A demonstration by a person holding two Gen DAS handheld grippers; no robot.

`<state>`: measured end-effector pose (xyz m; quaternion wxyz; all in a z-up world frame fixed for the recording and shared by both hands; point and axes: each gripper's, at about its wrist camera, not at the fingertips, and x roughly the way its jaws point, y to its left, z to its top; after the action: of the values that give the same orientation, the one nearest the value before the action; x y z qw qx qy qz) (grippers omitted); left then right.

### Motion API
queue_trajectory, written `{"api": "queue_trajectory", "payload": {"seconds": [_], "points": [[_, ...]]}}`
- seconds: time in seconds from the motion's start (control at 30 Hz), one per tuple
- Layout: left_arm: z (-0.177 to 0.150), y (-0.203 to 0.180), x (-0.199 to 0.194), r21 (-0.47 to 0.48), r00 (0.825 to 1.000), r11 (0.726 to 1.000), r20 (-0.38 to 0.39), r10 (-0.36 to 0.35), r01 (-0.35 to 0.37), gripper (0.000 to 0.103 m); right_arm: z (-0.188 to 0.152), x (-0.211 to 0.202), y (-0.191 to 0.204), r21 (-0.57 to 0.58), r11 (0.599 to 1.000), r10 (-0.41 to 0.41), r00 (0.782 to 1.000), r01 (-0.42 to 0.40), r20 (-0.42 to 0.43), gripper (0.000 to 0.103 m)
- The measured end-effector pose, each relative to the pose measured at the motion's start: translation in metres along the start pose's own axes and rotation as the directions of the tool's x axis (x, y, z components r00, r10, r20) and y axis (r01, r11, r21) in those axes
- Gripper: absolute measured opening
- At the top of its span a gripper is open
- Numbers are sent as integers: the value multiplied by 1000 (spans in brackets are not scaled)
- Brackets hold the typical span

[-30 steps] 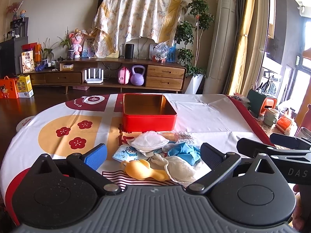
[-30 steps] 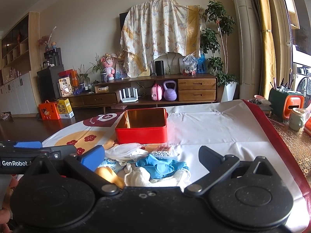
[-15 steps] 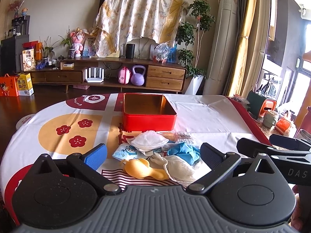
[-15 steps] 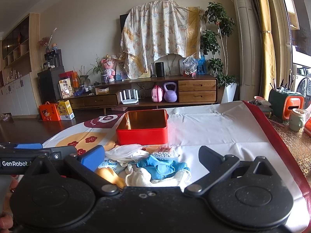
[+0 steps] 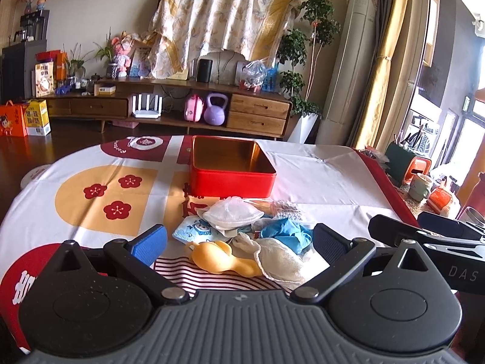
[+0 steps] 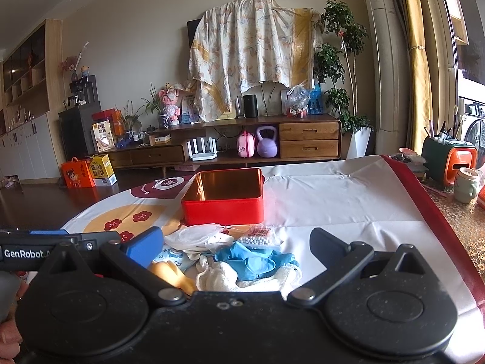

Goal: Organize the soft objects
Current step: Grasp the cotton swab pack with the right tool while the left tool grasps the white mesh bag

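To the left of the right gripper (image 6: 235,244), the left gripper's body shows the white lettering "GenRobot." along its side; in its own view the left gripper (image 5: 239,239) has the right tool at its right edge, marked "DAS". Both tools hang with fingers spread wide and nothing between them. Just ahead of the left gripper's spread fingers lies the heap of soft things: a printed blue cartoon mask (image 5: 197,231) at the left, an orange-yellow rubber toy (image 5: 221,257) nearest the tool, a white cup mask (image 5: 230,214) behind it, a white mesh cloth (image 5: 279,259), a crumpled blue glove (image 5: 288,233) and a small bag of white beads (image 6: 260,238) at the right. Beyond the heap stands an open red tin box (image 5: 232,168) with a gold inside. All rest on a white tablecloth (image 5: 318,182) printed with red plum blossoms, a yellow patch and large red characters I cannot read. Far behind, a wooden TV cabinet (image 6: 303,136) carries a draped floral sheet (image 6: 251,57), with a purple kettlebell (image 6: 266,145) beneath.
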<state>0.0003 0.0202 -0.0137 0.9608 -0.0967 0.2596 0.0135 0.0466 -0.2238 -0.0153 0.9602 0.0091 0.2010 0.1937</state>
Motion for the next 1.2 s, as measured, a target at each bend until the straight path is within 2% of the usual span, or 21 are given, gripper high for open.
{"api": "queue_trajectory", "payload": {"seconds": [0.2, 0.37, 0.5, 0.63, 0.8, 0.93, 1.07, 1.17, 1.2], "points": [[1, 4, 12, -8, 1000, 1000, -14, 14, -14, 103, -1, 5, 5, -13, 1000, 7, 1000, -7, -15, 103], [1, 8, 30, -13, 1000, 1000, -21, 18, -18, 103, -4, 31, -1, -42, 999, 23, 998, -25, -52, 103], [3, 13, 51, -11, 997, 998, -40, 69, -69, 103, 2, 56, -16, -32, 999, 38, 995, -41, -97, 103], [13, 17, 71, 24, 992, 992, -11, 126, -126, 103, 9, 82, -25, -41, 998, 49, 990, -55, -135, 103], [27, 13, 101, 65, 997, 996, -44, 66, -63, 103, 18, 119, -41, -25, 998, 56, 981, -62, -188, 102], [29, 4, 128, 101, 994, 994, -97, 40, -30, 103, 23, 152, -53, 12, 998, 67, 964, -67, -258, 100], [37, 1, 153, 98, 990, 995, -143, 3, 11, 103, 19, 180, -58, 6, 998, 67, 945, -69, -319, 92], [48, 2, 174, 100, 986, 995, -168, 8, 9, 103, 15, 193, -61, 13, 996, 88, 932, -89, -352, 90], [51, 2, 181, 105, 983, 994, -181, 9, 10, 103, 13, 197, -62, 21, 996, 92, 927, -91, -362, 86]]}}
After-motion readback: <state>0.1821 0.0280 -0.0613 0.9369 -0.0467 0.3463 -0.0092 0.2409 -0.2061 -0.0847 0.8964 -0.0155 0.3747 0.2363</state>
